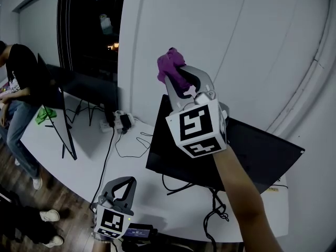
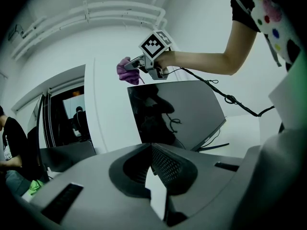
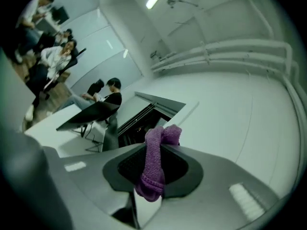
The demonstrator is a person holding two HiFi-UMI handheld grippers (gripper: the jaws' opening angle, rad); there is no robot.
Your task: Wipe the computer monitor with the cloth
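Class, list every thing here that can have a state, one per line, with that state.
right claw: shut on the purple cloth
purple cloth: bunched, pinched, held just above the monitor's top edge
left claw: shut, empty
monitor: screen dark

Air above monitor (image 1: 275, 151) free; cables (image 1: 218, 211) tangle beneath it.

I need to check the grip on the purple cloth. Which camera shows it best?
The right gripper view: close up, the cloth sits pinched between the shut jaws of the right gripper. The head view shows it bunched past the tips, from behind; the left gripper view shows it small, distant.
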